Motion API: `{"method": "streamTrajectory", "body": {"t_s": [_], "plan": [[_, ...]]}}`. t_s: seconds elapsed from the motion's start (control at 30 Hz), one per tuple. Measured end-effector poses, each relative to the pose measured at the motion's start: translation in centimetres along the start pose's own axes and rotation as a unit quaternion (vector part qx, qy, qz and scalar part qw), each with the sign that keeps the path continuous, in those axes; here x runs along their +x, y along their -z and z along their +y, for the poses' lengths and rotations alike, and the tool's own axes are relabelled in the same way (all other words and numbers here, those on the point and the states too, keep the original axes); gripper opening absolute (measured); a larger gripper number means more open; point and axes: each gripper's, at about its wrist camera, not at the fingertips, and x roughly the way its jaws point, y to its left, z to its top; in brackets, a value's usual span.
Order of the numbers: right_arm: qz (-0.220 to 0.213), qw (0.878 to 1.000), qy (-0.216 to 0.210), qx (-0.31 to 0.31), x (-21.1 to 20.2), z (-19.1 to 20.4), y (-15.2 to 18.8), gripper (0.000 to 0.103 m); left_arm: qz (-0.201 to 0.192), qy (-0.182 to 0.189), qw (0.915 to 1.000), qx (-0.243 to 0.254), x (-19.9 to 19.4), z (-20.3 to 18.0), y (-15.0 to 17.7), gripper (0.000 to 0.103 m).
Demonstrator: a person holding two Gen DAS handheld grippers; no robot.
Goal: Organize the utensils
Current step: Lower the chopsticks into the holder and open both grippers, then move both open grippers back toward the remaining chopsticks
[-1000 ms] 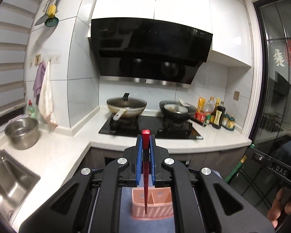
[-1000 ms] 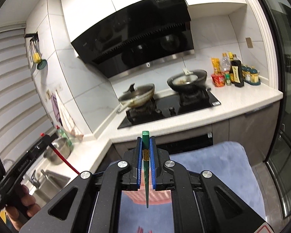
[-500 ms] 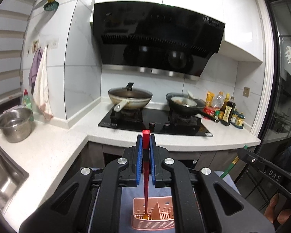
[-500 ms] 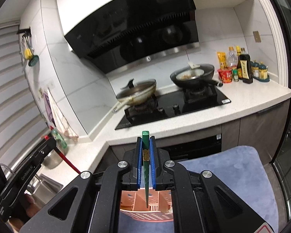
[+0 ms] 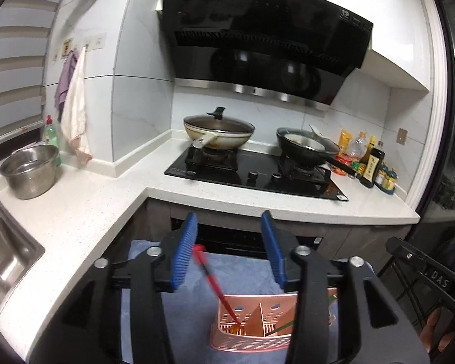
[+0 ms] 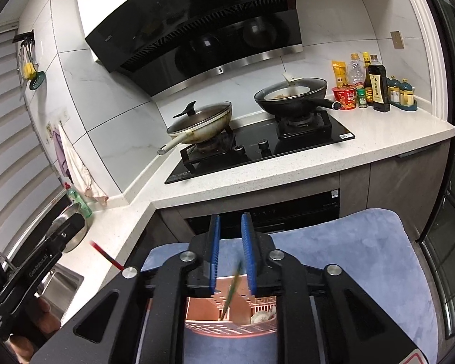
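Both grippers' fingers are opening: the left gripper [image 5: 230, 248] releases the red utensil [image 5: 215, 285], the right gripper [image 6: 230, 253] the green utensil [image 6: 232, 285], into the pink holder [image 5: 251, 341] at lower centre; keep both above it until they settle.

A: My right gripper [image 6: 231, 253] has its blue-padded jaws opening above the pink slotted plastic utensil basket [image 6: 230, 324]. The thin green-handled utensil [image 6: 231, 291] is blurred between the pads, tilted, its lower end inside the basket.

B: And on the left edge?

A: I see the other black gripper [image 6: 30, 276], with a slim red-handled utensil [image 6: 106, 254] just beside it, over the soft blue-grey cloth [image 6: 348, 261].
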Motion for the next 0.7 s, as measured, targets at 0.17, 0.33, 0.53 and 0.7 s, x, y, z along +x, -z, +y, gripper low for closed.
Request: {"method": "streamTrajectory", "body": {"t_s": [0.17,0.33,0.53,0.7], "plan": [[-0.003,1.0,0.0,-0.006,-1.0,0.2,0.0,0.019,0.003,-0.005,1.0,0.003,-0.6,0.2,-0.2,0.047],[-0.005,1.0,0.002,-0.019,-2.2,0.6,0.3,0.019,0.004,-0.008,0.9999,0.007,-1.6,0.3,-0.1,0.047],[0.004,1.0,-0.003,-0.028,-4.2,1.0,1.8,0.019,0.01,-0.01,0.9998,0.015,-3.5,0.5,0.6,0.047],[0.024,0.999,-0.003,-0.043,-6.6,1.0,5.3,0.019,0.028,-0.005,0.9994,0.02,-5.7,1.1,2.9,0.047]]}}
